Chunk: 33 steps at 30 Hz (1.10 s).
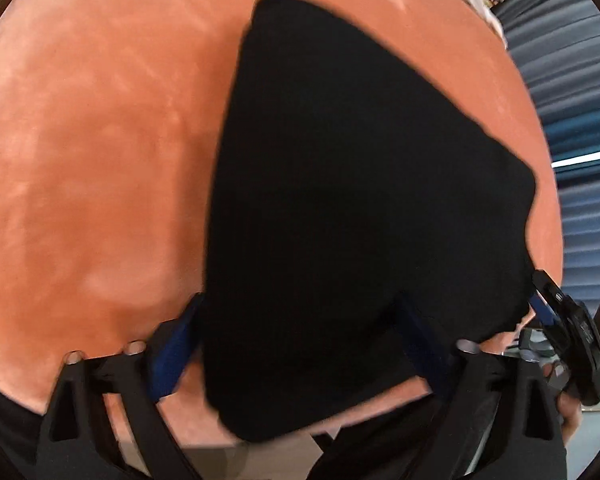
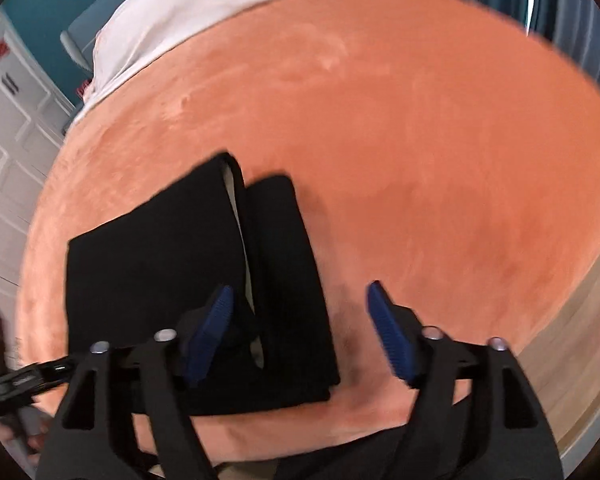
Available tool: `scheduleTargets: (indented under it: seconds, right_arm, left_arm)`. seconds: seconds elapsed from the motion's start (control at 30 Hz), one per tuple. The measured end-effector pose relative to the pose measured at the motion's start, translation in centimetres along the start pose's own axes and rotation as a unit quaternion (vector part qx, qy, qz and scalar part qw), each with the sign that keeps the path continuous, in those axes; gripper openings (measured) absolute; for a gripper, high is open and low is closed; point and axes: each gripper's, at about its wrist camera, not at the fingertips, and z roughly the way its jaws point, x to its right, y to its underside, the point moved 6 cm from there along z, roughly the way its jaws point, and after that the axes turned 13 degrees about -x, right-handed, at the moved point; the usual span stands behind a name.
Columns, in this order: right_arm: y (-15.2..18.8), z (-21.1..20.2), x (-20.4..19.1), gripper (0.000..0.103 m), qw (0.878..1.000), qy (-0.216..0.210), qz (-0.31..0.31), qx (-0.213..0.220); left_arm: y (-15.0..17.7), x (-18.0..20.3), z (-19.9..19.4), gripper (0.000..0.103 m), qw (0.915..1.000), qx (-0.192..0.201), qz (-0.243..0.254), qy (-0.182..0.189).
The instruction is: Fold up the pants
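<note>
Here I have one pair of black fabric pants [image 2: 196, 280], folded into a thick bundle and lying on the orange plush cover [image 2: 420, 140]. In my right view the bundle's long axis runs from about six o'clock up toward twelve, leaning slightly left at the top, with a seam between two stacked layers where a strip of pale lining shows. My right gripper [image 2: 300, 336] stands wide, one blue ribbed pad [image 2: 210, 336] over the cloth and the other [image 2: 392, 336] over bare cover at three o'clock of the bundle; neither presses on it. In my left view the pants [image 1: 340, 200] taper toward twelve o'clock. My left gripper [image 1: 300, 360] is spread wide too, the cloth between its pads, though blur hides any contact. A white sheet [image 2: 188, 12] lies at eleven o'clock.
</note>
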Motion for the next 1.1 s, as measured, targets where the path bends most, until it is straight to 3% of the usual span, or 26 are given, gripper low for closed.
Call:
scheduleTargets:
  seconds: [0.07,0.17,0.2,0.23,0.27,0.3,0.37,0.4,0.47,0.53,0.63,0.67,0.7,0.73,0.77,0.8,0.83,0.87,0.93,1.03,1.07,1.1]
  right_arm:
    - [0.3,1.9,0.2,0.090,0.999,-0.021,0.015,-0.026]
    - [1.0,4.3,-0.7,0.088,0.996,-0.072,0.035,-0.042]
    - [1.1,4.5,-1.4,0.064,0.995,-0.086,0.030,-0.038]
    - [1.1,4.1,-2.2,0.045,0.994,-0.095,0.028,-0.037]
    - [0.9,3.8,-2.9,0.037,0.994,-0.098,0.028,-0.036]
    - [0.6,2.8,-4.1,0.035,0.995,-0.098,0.018,-0.028]
    - [0.1,0.5,-6.7,0.033,0.993,-0.119,-0.012,-0.007]
    - [-0.1,-1.3,-8.8,0.032,0.990,-0.138,-0.032,0.010]
    - [-0.2,-3.7,-11.5,0.032,0.984,-0.165,-0.056,0.030]
    - [0.2,-4.4,-14.0,0.034,0.977,-0.193,-0.083,0.035]
    - [1.4,0.1,-14.8,0.045,0.982,-0.166,-0.095,-0.004]
    - [2.0,2.9,-14.1,0.050,0.987,-0.135,-0.086,-0.032]
    - [2.5,4.9,-13.1,0.050,0.991,-0.101,-0.074,-0.054]
    - [3.3,6.7,-11.8,0.056,0.994,-0.060,-0.050,-0.075]
    - [3.6,5.7,-11.3,0.055,0.993,-0.101,-0.020,-0.052]
    - [3.8,4.8,-11.2,0.056,0.993,-0.109,-0.006,-0.044]
    - [3.6,3.1,-11.6,0.056,0.996,-0.082,-0.011,-0.020]
    - [3.2,1.8,-12.3,0.056,0.998,-0.062,-0.029,0.001]
    - [1.9,-0.2,-15.5,0.057,0.993,-0.048,-0.108,0.020]
    - [-0.3,1.7,-18.0,0.068,0.989,-0.020,-0.146,0.022]
    - [-0.5,3.4,-18.0,0.050,0.989,-0.007,-0.150,0.002]
    - [-0.3,6.5,-18.0,0.022,0.987,0.008,-0.151,-0.055]
  left_arm:
    - [-0.4,0.0,0.1,0.098,0.9997,0.006,-0.022,-0.001]
    - [-0.7,0.6,-0.3,0.094,0.9996,0.016,-0.022,-0.005]
    - [-0.7,1.0,-0.8,0.071,0.9996,0.026,-0.008,-0.001]
    - [-0.7,1.5,-1.6,0.059,0.9995,0.031,0.005,0.001]
    - [-0.7,1.7,-2.5,0.041,0.9993,0.034,0.012,0.004]
    - [-0.8,2.0,-3.6,0.033,0.9990,0.040,0.018,0.006]
    - [-1.0,2.2,-7.6,0.020,0.9966,0.073,0.031,0.022]
    - [-1.1,2.1,-9.3,0.019,0.9955,0.086,0.033,0.022]
    - [-1.0,1.2,-13.6,0.019,0.9924,0.118,0.035,0.007]
    - [-0.4,-0.4,-16.1,0.025,0.9891,0.137,0.037,-0.038]
    - [0.8,-3.5,-15.1,0.056,0.9862,0.128,0.030,-0.101]
    - [1.1,-4.9,-13.9,0.064,0.9806,0.124,0.020,-0.151]
    - [1.7,-6.0,-12.9,0.063,0.9714,0.125,0.010,-0.202]
    - [2.6,-6.9,-11.9,0.063,0.9560,0.122,0.010,-0.267]
    - [3.2,-6.9,-11.6,0.063,0.9490,0.130,0.012,-0.287]
    - [3.6,-6.9,-11.7,0.064,0.9471,0.141,0.012,-0.288]
    - [4.1,-6.6,-12.1,0.067,0.9497,0.152,0.011,-0.274]
    - [4.3,-6.9,-12.7,0.073,0.9535,0.156,0.007,-0.258]
    - [4.3,-6.8,-13.5,0.073,0.9609,0.165,0.001,-0.222]
    - [3.6,-5.4,-13.8,0.077,0.9578,0.169,0.007,-0.232]
    - [3.6,-4.9,-13.6,0.079,0.9557,0.168,0.014,-0.242]
    - [3.6,-4.2,-13.5,0.079,0.9549,0.164,0.020,-0.247]
